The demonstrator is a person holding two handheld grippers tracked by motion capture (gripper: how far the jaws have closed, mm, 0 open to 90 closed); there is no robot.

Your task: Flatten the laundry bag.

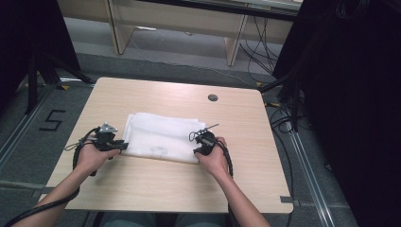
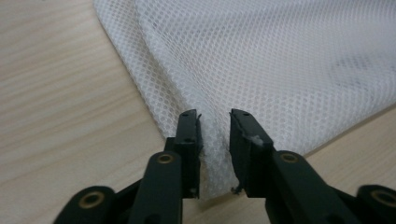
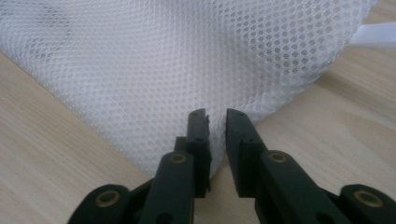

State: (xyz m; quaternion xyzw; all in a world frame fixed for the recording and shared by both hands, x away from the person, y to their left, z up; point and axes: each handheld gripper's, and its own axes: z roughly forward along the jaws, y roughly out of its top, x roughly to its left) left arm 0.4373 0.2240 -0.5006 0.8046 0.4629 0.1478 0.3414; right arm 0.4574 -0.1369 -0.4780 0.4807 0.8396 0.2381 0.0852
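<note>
A folded white mesh cloth (image 1: 161,137) lies in the middle of the light wooden table (image 1: 142,184). My left gripper (image 1: 124,145) is at the cloth's near left corner. In the left gripper view the jaws (image 2: 215,115) pinch a bunched fold of the mesh (image 2: 280,60). My right gripper (image 1: 197,150) is at the near right corner. In the right gripper view its jaws (image 3: 217,114) stand close together with the mesh edge (image 3: 163,60) caught between them. Both hands rest low on the tabletop.
A round cable hole (image 1: 213,98) sits in the table behind the cloth. A white strap (image 3: 373,35) trails off the cloth at the top right of the right gripper view. Black stands and cables (image 1: 283,109) crowd the floor to the right, and a tripod (image 1: 35,75) stands at the left.
</note>
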